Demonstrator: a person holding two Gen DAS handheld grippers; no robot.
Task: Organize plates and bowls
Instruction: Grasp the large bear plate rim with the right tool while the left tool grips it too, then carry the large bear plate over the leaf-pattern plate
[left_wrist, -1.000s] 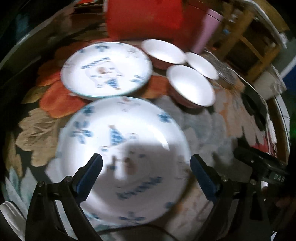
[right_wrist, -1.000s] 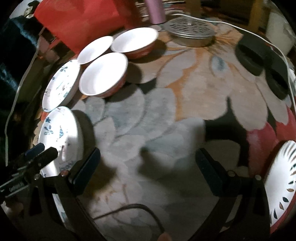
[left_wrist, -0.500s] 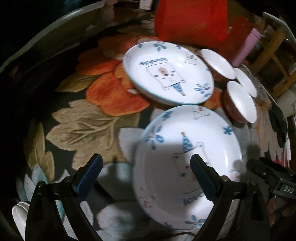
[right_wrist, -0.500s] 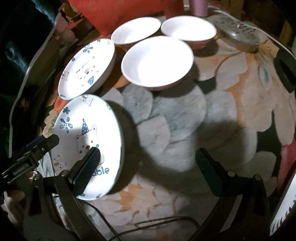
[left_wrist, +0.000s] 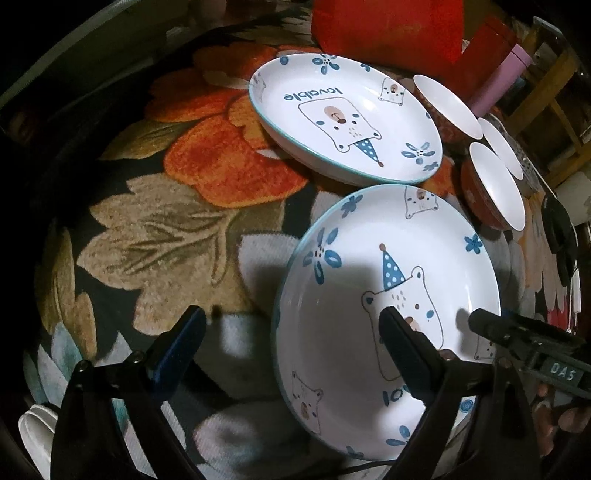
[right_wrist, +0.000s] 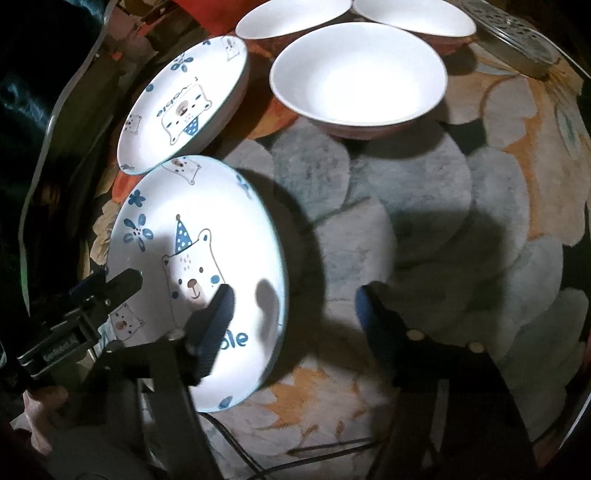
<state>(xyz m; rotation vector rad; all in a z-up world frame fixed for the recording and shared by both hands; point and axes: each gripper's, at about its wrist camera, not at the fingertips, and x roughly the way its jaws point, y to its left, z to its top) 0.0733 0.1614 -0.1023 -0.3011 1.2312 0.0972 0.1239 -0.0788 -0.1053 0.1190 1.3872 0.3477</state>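
The near bear-print plate lies flat on the flower-patterned cloth of the desk, just in front of its twin, the far bear-print plate, with three white bowls clustered beyond. I am working it from both sides: my right gripper straddles the plate's right rim, one finger over the glazed face and the other outside it, jaws closing but, as far as this dim view lets me judge, not yet pressing. My left gripper stands wide and narrowing a little, astride the left rim in the same way, nothing held. This is glazed ceramic: stiff, fairly heavy for its size, slick under rubber pads, and it would chip if knocked against its twin. The shallow, sloping rim is the only real purchase, so I would pinch it squarely at opposite edges, deep enough that the pad sits past the lip, and lift level rather than by one side alone.
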